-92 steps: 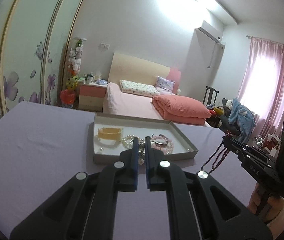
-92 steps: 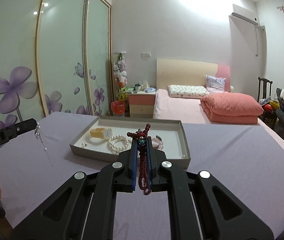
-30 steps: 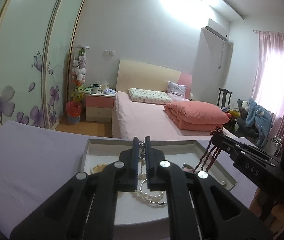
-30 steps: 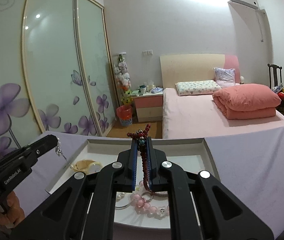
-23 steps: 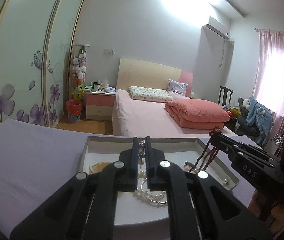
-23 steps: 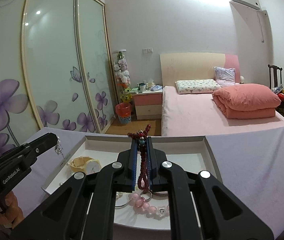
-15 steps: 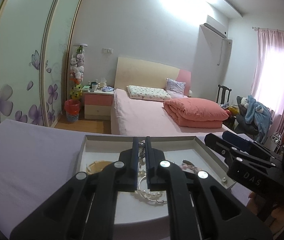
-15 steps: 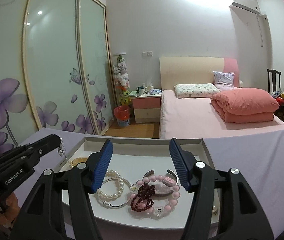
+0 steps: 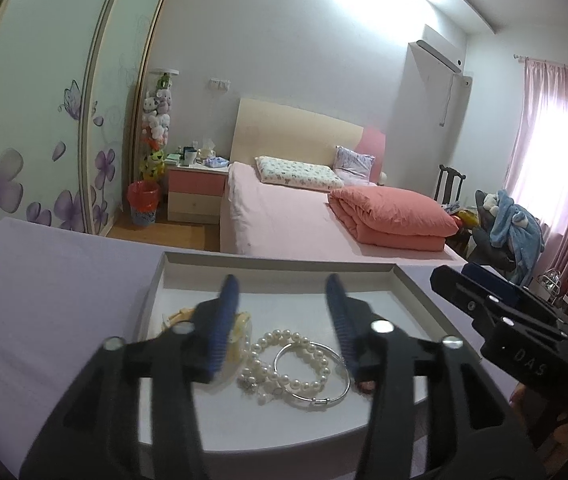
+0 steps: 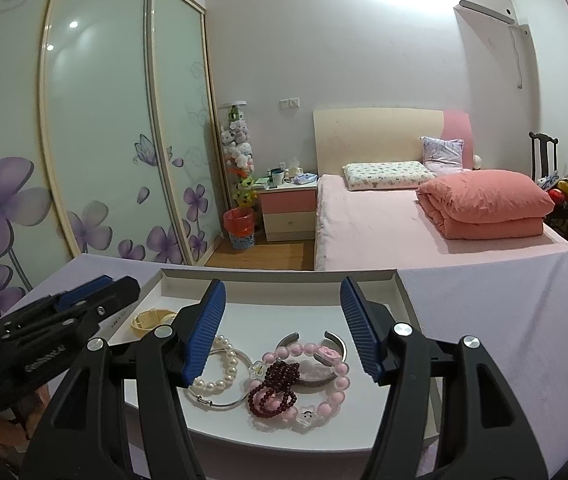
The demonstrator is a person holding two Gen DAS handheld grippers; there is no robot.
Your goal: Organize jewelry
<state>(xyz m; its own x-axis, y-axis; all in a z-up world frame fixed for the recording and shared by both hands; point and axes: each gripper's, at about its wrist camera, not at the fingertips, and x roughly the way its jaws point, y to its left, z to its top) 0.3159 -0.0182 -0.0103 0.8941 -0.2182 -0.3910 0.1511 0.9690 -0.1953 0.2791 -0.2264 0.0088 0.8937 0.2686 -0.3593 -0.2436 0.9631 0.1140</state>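
A white tray [image 9: 280, 262] [image 10: 284, 274] sits on the purple table. My left gripper [image 9: 281, 292] hovers over it with its jaws opening and nothing between them. Below it lie a pearl bracelet [image 9: 295, 356], a silver bangle [image 9: 323, 396], a small pearl chain [image 9: 258, 384] and a yellow watch [image 9: 240, 332]. My right gripper [image 10: 282, 292] stands open over the tray, empty. Under it rest a dark red bead string [image 10: 274, 388], a pink bead bracelet [image 10: 323, 384] and the pearl bracelet [image 10: 220, 368]. Each gripper shows at the edge of the other's view.
The purple table [image 9: 44, 280] extends on both sides of the tray. Beyond its far edge are a pink bed [image 10: 403, 216], a nightstand [image 10: 287, 208] and sliding wardrobe doors [image 10: 104, 140]. A hand [image 9: 519, 396] holds the right gripper.
The right gripper opened and the dark red beads dropped into the tray. The left gripper then opened and its small pearl chain fell onto the pearl bracelet. Earlier, both had moved forward over the tray.
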